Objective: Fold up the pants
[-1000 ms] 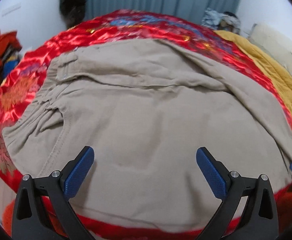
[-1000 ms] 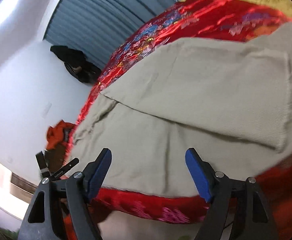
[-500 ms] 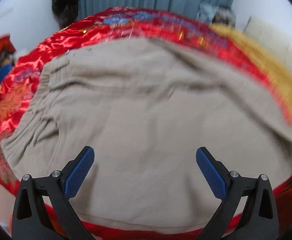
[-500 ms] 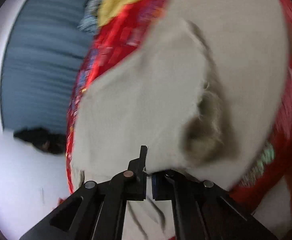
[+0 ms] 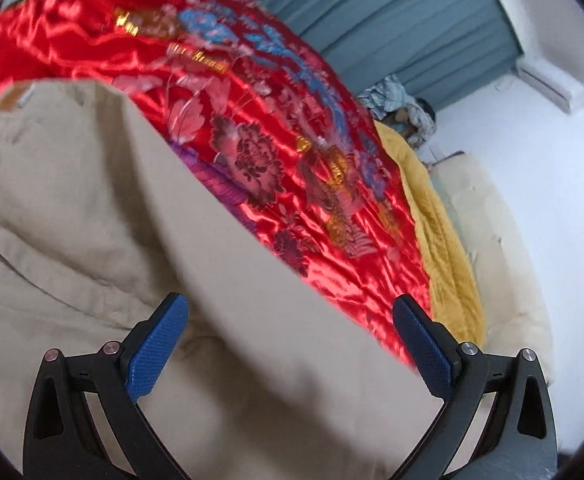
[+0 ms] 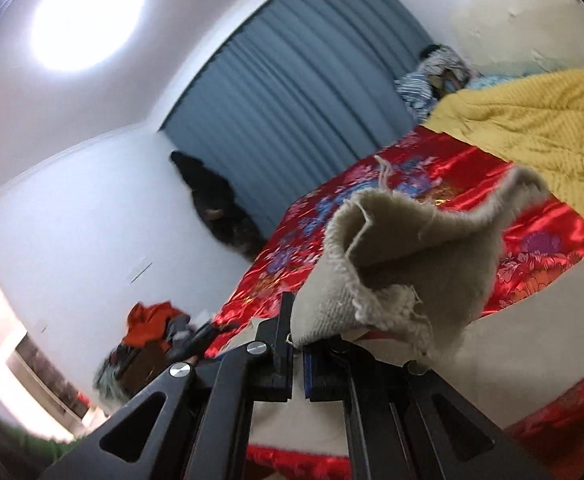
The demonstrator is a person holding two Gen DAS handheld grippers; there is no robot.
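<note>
- Pants (image 5: 91,240), beige, lie across the red satin bedspread (image 5: 292,140), one leg running as a broad band toward the near edge in the left wrist view; the lower part of that band is smeared by blur and its end runs out of the picture.
- Right gripper (image 6: 298,350) has its jaws pressed together on a frayed hem of the pants (image 6: 392,264), which stands up from the pinch as a curled, open cuff and hides part of the bed behind it.
- Left gripper (image 5: 292,344) hangs over the pant leg with jaws spread wide, blue pads (image 5: 157,344) clear of the cloth, nothing between them.
- Only the right view shows the bright ceiling lamp (image 6: 85,16), a dark shape (image 6: 219,208) against the wall that I cannot make out, and a heap of orange and dark clothes (image 6: 151,328) beside the bed.
- Only the left view shows a small orange label (image 5: 11,98) near the pants' far end, too blurred to read.
- Both show the blue curtain (image 6: 292,80) and a yellow blanket (image 6: 532,132) on the bed's far side.
</note>
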